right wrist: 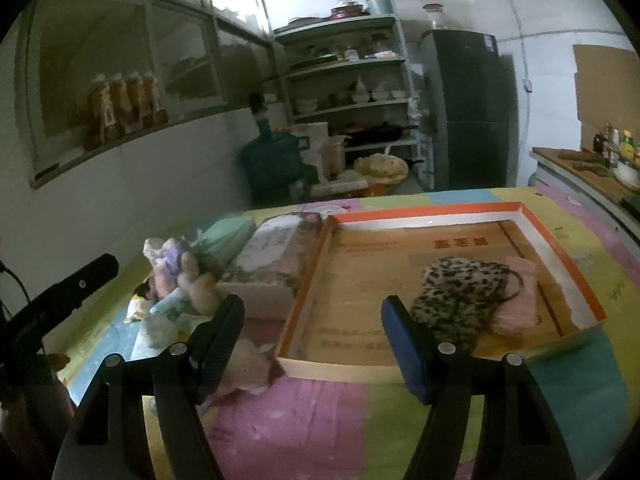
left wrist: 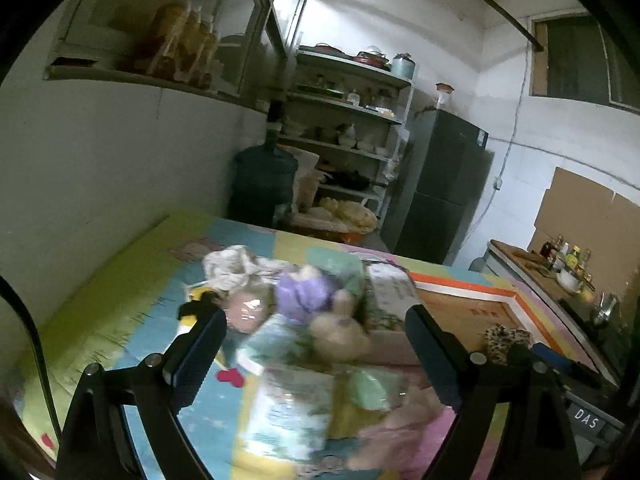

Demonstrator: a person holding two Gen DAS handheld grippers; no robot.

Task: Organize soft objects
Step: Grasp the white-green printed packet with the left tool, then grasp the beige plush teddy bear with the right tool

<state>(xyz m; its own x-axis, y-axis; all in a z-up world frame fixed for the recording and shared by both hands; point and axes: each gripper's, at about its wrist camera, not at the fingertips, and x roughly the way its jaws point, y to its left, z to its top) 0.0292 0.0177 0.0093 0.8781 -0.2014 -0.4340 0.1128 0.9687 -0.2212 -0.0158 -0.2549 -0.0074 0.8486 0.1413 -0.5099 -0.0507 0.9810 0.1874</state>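
Soft toys and cloths [left wrist: 312, 320] lie heaped toward the left side of the surface [right wrist: 304, 420], beside a shallow cardboard tray [right wrist: 560, 264] holding a leopard-print pouch [right wrist: 456, 292]. Left tool [left wrist: 316, 356], jaws wide and empty, faces the heap directly ahead, nearer than the right tool [right wrist: 312, 344], also wide and empty.

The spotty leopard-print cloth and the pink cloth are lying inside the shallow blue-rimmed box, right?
Nearly. The shallow cardboard box has an orange rim, not blue, as the right wrist view shows. The leopard-print cloth and the pink cloth do lie inside it.
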